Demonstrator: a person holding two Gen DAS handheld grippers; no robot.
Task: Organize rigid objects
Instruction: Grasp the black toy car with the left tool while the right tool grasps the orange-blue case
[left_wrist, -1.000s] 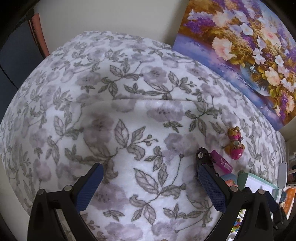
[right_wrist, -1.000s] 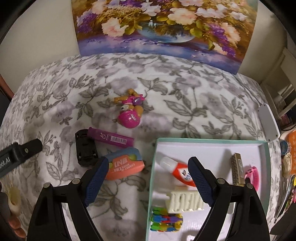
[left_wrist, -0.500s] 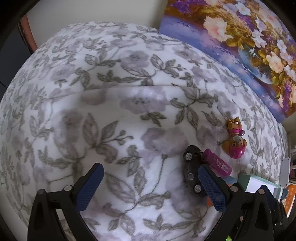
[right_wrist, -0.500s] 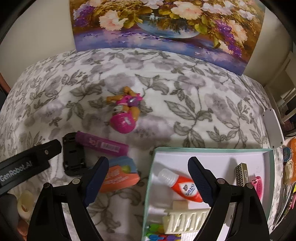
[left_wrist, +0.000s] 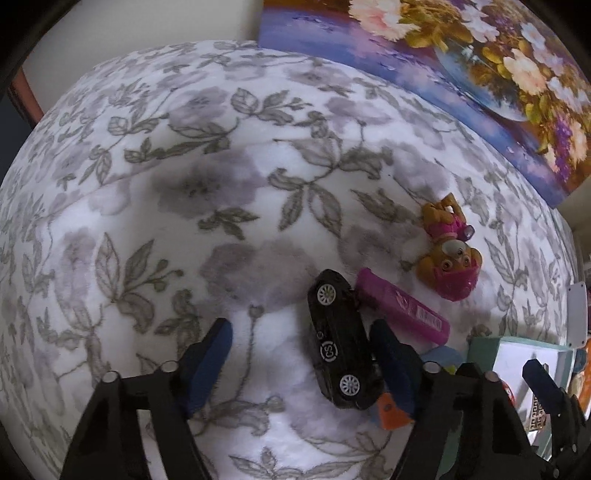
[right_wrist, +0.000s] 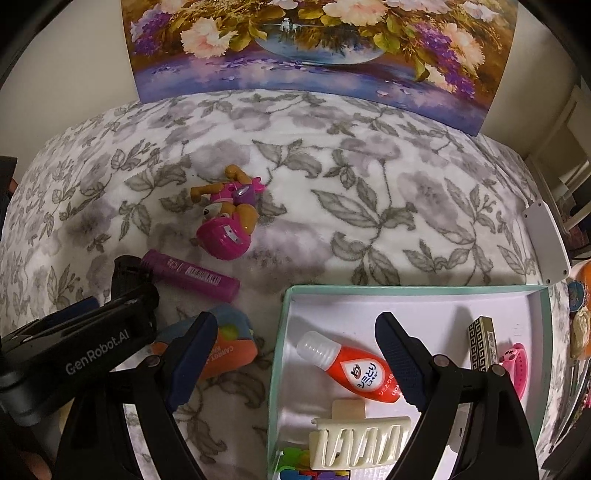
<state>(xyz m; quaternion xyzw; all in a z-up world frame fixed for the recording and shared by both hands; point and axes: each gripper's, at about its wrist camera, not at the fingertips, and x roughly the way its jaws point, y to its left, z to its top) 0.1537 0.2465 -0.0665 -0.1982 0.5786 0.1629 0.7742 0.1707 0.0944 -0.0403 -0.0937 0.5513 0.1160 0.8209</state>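
Four loose things lie on the floral bedspread (right_wrist: 369, 206) beside the teal-rimmed box (right_wrist: 280, 332): a black toy car (left_wrist: 338, 339), a magenta tube (left_wrist: 402, 308), an orange-and-blue eraser (right_wrist: 229, 347) and a pink-helmeted pup figure (right_wrist: 227, 218). The car is the one that matters now, by my reading. It lies on its side, wheels showing, within the spread jaws of the left gripper (left_wrist: 301, 365) but well off centre: its body sits close against the right-hand pad (left_wrist: 391, 365), while the other pad (left_wrist: 207, 365) stands clear of it with bare blanket between. Its long axis runs roughly along the fingers, tilted a little, so closing would squeeze it across its narrow width. The magenta tube lies just beyond the car, touching or nearly touching its far end, and the eraser peeks out under the right-hand pad.

The right gripper (right_wrist: 295, 365) hangs with its jaws spread too, holding nothing, straddling the box's near-left wall; one pad is over the eraser's edge, the other over the red-orange bottle (right_wrist: 354, 369) inside. The box already holds that bottle, a cream hair claw (right_wrist: 358, 439), a patterned small box (right_wrist: 482, 347), a pink item (right_wrist: 515, 365) and something multicoloured (right_wrist: 295, 461).

The left gripper is plainly the nearer to the car; a small shift rightward would probably centre it before closing.
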